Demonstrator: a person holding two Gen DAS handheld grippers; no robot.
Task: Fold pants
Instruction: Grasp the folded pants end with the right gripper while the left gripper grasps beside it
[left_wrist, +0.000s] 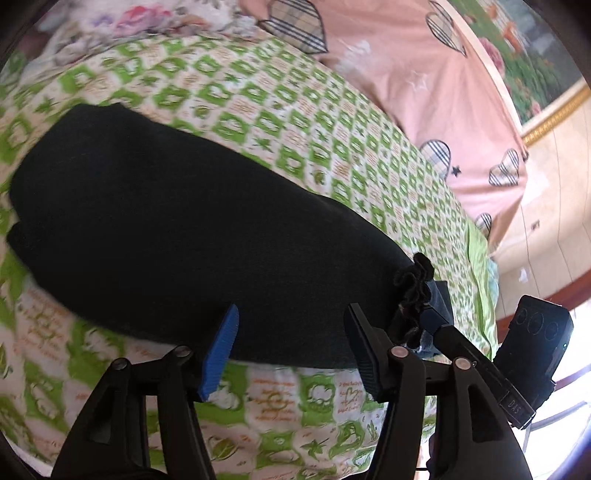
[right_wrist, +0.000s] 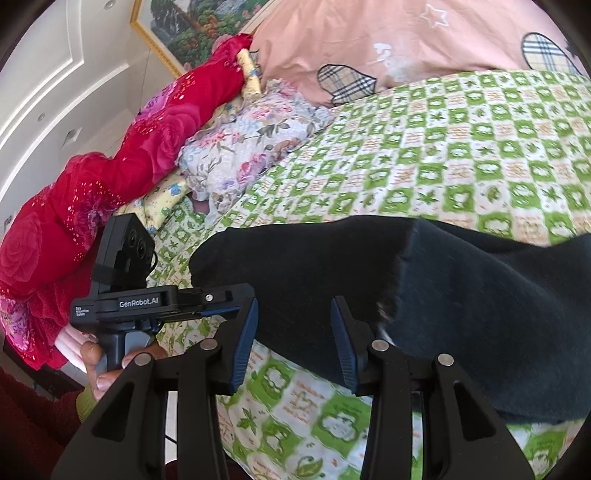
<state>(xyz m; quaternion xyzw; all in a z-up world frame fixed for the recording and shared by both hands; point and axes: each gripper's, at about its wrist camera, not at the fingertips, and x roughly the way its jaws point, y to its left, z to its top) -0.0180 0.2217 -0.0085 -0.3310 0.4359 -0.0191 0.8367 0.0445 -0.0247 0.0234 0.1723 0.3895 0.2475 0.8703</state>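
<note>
Holding jaws wide apart on the left gripper (left_wrist: 291, 310), pinching nothing, pads straddling the near edge of the pants (left_wrist: 166, 221). Holding jaws apart likewise on the right gripper (right_wrist: 294, 301), dark cloth passing through the gap unsqueezed.

Lying as a black folded bundle on the sheet (left_wrist: 295, 110), stretching lengthwise along the bed's near side. Ending rounded and flat at one end, and at the other in a ruffled band (left_wrist: 413, 284), bunching just beside the right gripper's fingers (left_wrist: 430, 317). Showing a raised fold edge (right_wrist: 406, 266) in the right view, running across the cloth.

Leaving bare green-checked sheet beyond the far long edge, and a strip of it along the near edge under both grippers. Gripping the left handle with a hand (right_wrist: 99, 365), off the bed's side.

Crowding the sheet's far margin: pink quilt (left_wrist: 406, 74), floral cloth (right_wrist: 251, 140), and red blanket (right_wrist: 147, 147) heaped beside it. Hanging on the wall behind, a painting (left_wrist: 535, 55).
</note>
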